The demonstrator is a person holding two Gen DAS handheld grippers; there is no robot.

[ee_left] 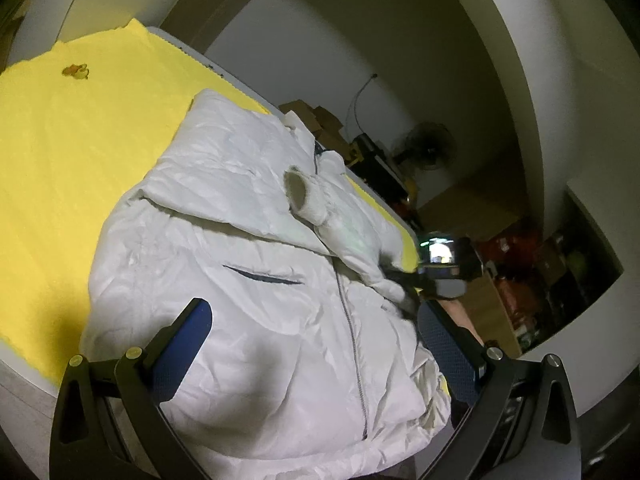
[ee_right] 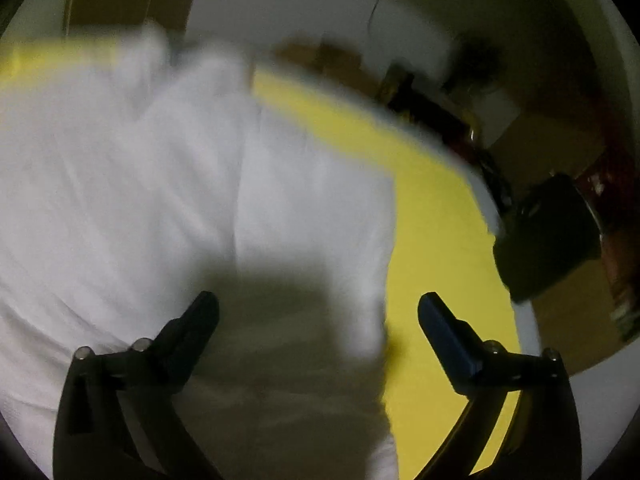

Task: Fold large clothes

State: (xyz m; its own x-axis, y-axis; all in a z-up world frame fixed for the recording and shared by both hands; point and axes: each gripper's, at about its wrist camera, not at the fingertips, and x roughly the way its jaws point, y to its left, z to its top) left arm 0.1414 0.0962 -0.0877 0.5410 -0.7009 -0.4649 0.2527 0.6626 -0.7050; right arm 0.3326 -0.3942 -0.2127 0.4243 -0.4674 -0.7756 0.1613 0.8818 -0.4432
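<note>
White zip-up jacket point(ee_left: 256, 280) spread on yellow-covered table point(ee_left: 60, 152), sleeve folded across chest, left tool point(ee_left: 316, 316) released above hem, right tool point(ee_right: 320, 312) released, blurred, over jacket edge

No text, label, brand or number could be read in either view. The small lit screen point(ee_left: 440, 250) on the device beyond the left gripper's right finger was too small and blurred to make out. The orange mark point(ee_left: 76, 71) on the yellow cover point(ee_left: 80, 160), far ahead to the left, showed no letters.
</note>
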